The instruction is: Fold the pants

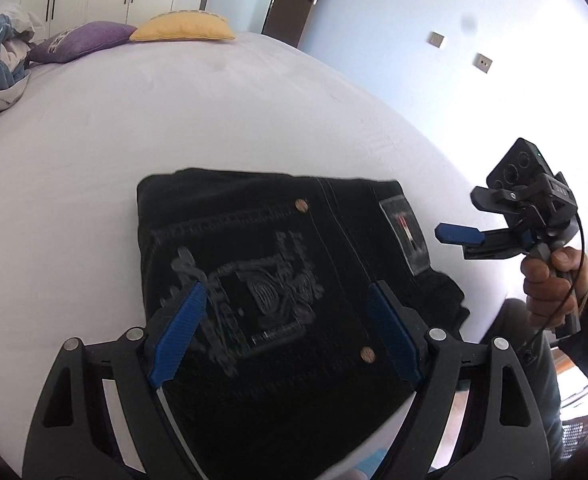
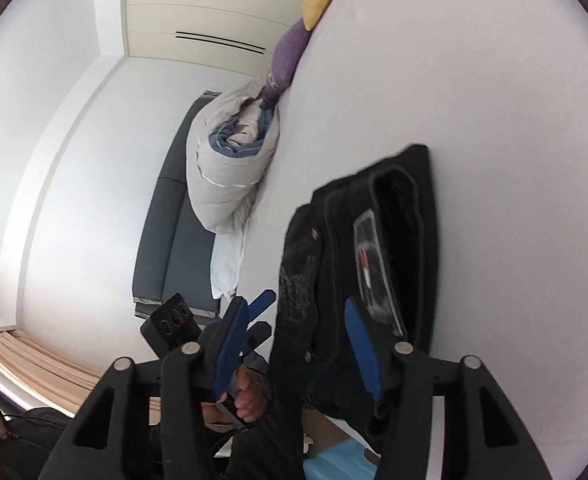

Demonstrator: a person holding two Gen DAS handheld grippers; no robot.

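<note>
Since the pants (image 1: pixel 278 280) lie folded on the bed (image 1: pixel 94 160) right under the left tool (image 1: pixel 286 332), it's nearer; both tools wide open, empty, right tool (image 1: pixel 460 240) off to the side.

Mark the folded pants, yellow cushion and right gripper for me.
folded pants (image 1: pixel 278 264): left wrist view, on the embroidered back pocket.
yellow cushion (image 1: pixel 182 26): left wrist view, cushion's middle.
right gripper (image 1: pixel 460 238): left wrist view, between its fingertips.

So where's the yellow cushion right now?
Left wrist view, top left: the yellow cushion lies at the bed's far end, beside the purple cushion.
</note>
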